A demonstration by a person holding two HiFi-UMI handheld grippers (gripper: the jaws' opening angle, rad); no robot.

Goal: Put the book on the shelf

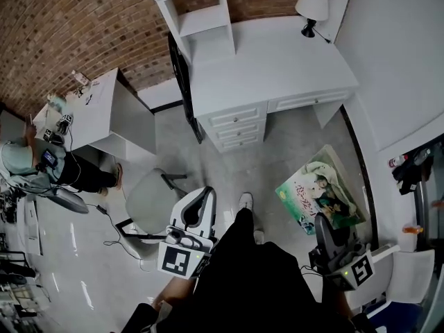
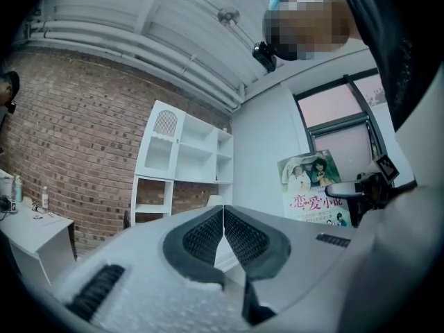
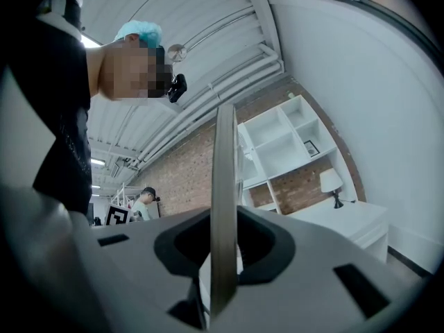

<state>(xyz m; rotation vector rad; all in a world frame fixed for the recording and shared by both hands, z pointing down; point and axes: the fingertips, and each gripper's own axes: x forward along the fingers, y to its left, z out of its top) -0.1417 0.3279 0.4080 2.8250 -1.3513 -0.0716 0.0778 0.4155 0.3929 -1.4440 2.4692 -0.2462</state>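
Fingers [image 3: 267,245] of right gripper [image 1: 323,223] pinch thin book [image 1: 320,197], green illustrated cover.

1. The head camera sits on my head, high over both grippers, and faces steeply down. My left gripper [image 1: 207,196] shows low left, my right gripper [image 1: 321,222] low right, and the desk [image 1: 270,61] lies beyond them.
2. The left gripper camera rides close behind that gripper's jaws and looks along them, tilted up toward the ceiling [image 2: 139,26]. The shelf [image 2: 184,165] stands ahead of the jaws, and the book [image 2: 312,186] is off to their right.
3. The right gripper camera sits just as close behind its own jaws, also tilted up. The book [image 3: 223,207] stands edge-on mid-frame.
4. All three views share the shelf, the book and the brick wall [image 1: 69,26]. The head and right gripper views also share the lamp [image 1: 311,5].
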